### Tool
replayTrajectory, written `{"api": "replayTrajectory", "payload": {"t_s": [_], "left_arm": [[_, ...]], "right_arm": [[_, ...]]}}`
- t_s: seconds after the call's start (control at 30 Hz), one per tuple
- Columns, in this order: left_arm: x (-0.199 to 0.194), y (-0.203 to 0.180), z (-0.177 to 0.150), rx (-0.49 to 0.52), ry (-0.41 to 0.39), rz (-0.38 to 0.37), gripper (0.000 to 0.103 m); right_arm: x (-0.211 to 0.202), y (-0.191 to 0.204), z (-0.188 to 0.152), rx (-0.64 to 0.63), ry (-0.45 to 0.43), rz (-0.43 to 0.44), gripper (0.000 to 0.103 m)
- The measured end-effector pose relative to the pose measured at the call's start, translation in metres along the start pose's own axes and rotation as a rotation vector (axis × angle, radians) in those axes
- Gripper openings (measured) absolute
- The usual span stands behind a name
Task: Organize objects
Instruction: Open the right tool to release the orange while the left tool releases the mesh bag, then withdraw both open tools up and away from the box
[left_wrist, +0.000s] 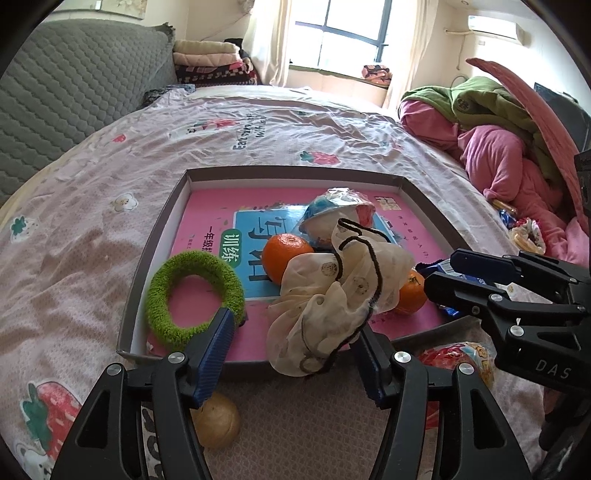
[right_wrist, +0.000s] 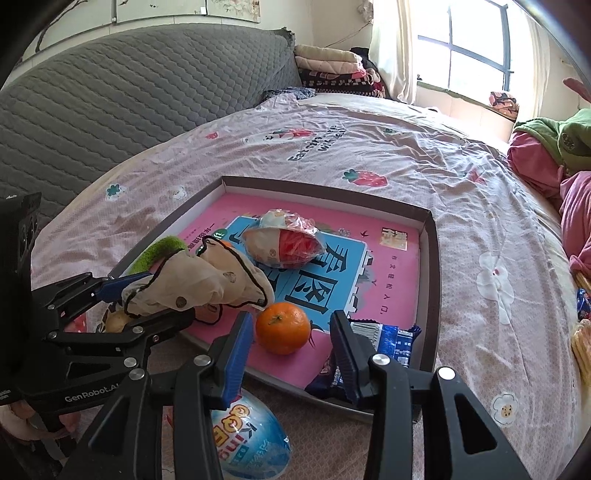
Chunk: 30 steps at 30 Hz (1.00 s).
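A grey tray (left_wrist: 159, 236) lined with a pink book lies on the bed. In it are a green fuzzy ring (left_wrist: 195, 295), a wrapped bowl (left_wrist: 336, 214), two oranges and a blue snack packet (right_wrist: 391, 339). A cream cloth pouch (left_wrist: 332, 295) with a black cord sits between the wide-apart fingers of my left gripper (left_wrist: 295, 354); the pads do not press it. My right gripper (right_wrist: 291, 343) is open just short of the near orange (right_wrist: 282, 328), with a gap on both sides. The other orange (left_wrist: 288, 256) lies behind the pouch.
A beige ball (left_wrist: 218, 424) and an egg-shaped wrapped toy (right_wrist: 251, 443) lie on the bedsheet in front of the tray. A heap of pink and green clothes (left_wrist: 498, 155) and some snack packets (left_wrist: 524, 232) are at the right. A grey quilted headboard (right_wrist: 129, 103) stands at the left.
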<state>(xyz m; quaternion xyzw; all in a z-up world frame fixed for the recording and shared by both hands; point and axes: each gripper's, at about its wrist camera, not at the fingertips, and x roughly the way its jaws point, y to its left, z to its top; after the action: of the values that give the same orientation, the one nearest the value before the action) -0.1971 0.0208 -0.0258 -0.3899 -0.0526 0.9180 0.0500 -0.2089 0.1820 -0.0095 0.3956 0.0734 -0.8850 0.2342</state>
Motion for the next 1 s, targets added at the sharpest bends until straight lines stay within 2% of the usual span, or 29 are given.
{"api": "replayTrajectory", "payload": {"t_s": [0.53, 0.7, 0.83, 1.0], "left_arm": [[-0.021, -0.009, 0.000, 0.015, -0.022, 0.002, 0.067], [-0.032, -0.010, 0.000, 0.015, -0.032, -0.006, 0.067], [-0.044, -0.006, 0.000, 0.008, -0.052, -0.005, 0.067], [-0.060, 0.006, 0.000, -0.010, -0.072, 0.005, 0.067]], "right_arm": [[-0.015, -0.003, -0.007, 0.030, -0.046, -0.004, 0.055], [-0.026, -0.005, -0.009, 0.044, -0.081, -0.006, 0.056], [-0.037, -0.003, -0.010, 0.038, -0.122, 0.005, 0.062], [-0.049, 0.004, -0.012, 0.020, -0.164, 0.016, 0.063]]}}
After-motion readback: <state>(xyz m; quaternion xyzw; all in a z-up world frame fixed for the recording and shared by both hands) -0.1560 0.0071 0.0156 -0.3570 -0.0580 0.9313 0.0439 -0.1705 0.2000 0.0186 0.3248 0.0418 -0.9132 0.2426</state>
